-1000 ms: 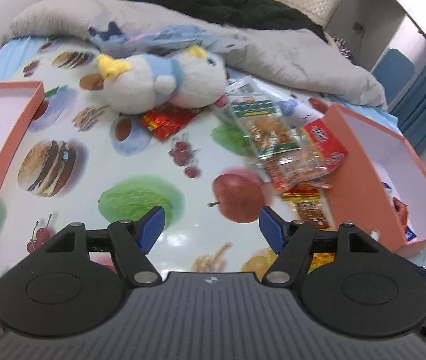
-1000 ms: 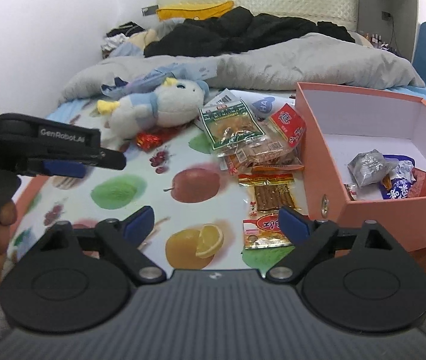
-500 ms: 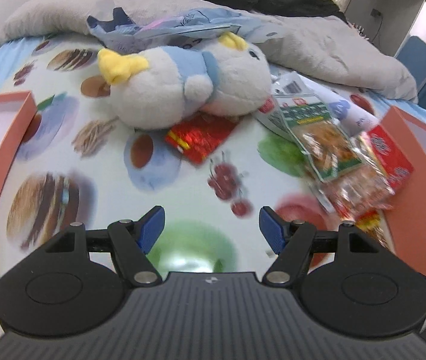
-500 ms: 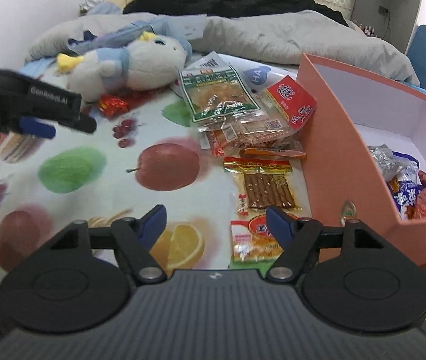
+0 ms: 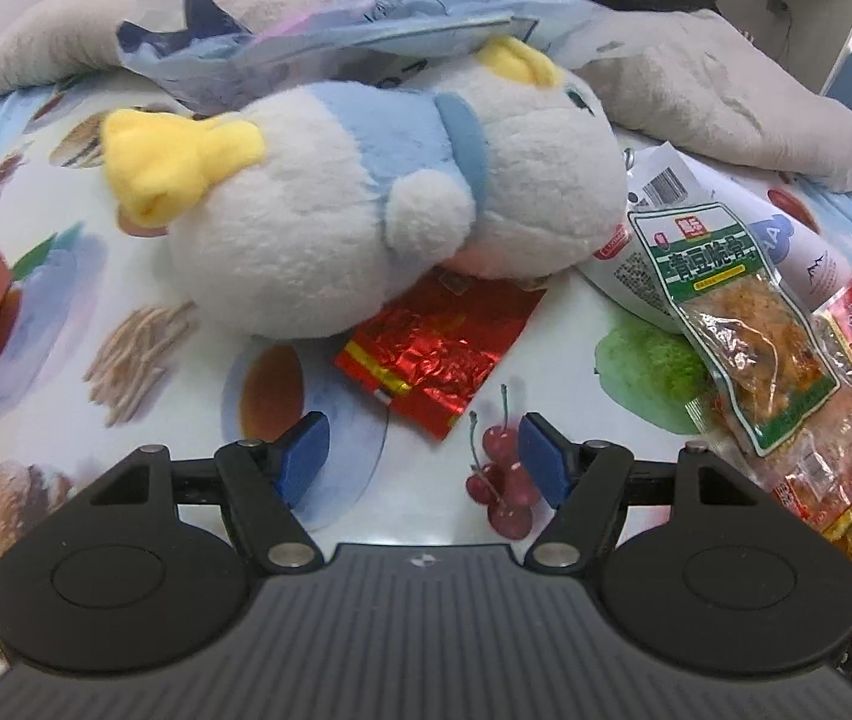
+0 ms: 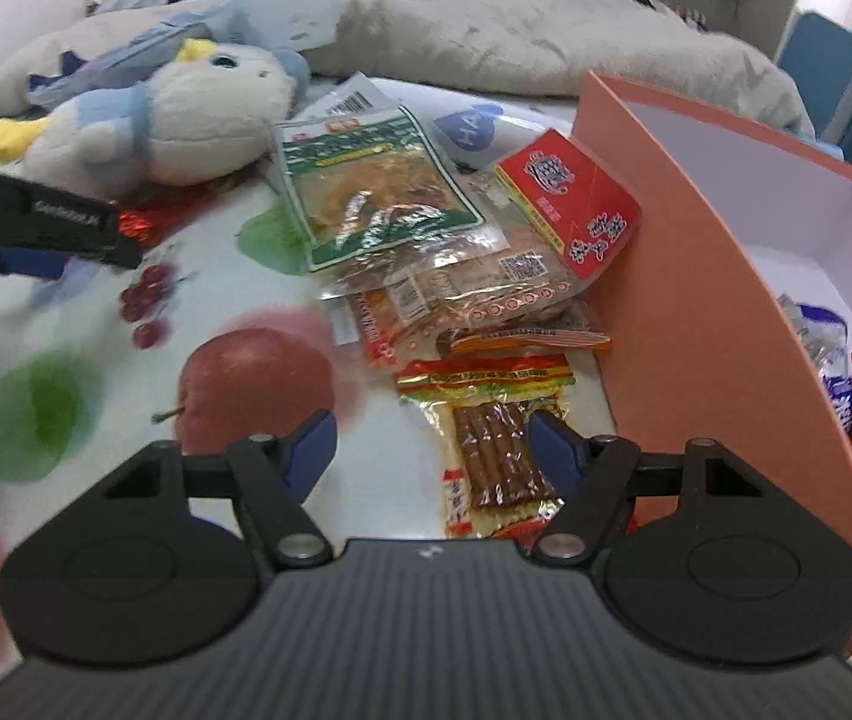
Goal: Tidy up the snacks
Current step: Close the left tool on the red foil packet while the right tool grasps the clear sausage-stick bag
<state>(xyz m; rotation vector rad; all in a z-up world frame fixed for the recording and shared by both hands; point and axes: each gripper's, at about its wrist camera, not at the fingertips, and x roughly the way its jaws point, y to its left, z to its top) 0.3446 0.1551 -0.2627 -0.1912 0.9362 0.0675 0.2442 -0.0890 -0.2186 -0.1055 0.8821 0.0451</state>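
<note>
Left wrist view: left gripper [image 5: 420, 459], jaws apart and empty, points at the red foil packet [image 5: 438, 354] lying just ahead, half tucked under the plush toy [image 5: 366, 210] on the bedsheet [image 5: 66, 312]. Its long axis slants toward the fingers, so the left hand is nearer.

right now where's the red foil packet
In the left wrist view the red foil packet lies on the fruit-print sheet at centre, its far end tucked under the plush penguin, just ahead of the open left gripper.
</note>
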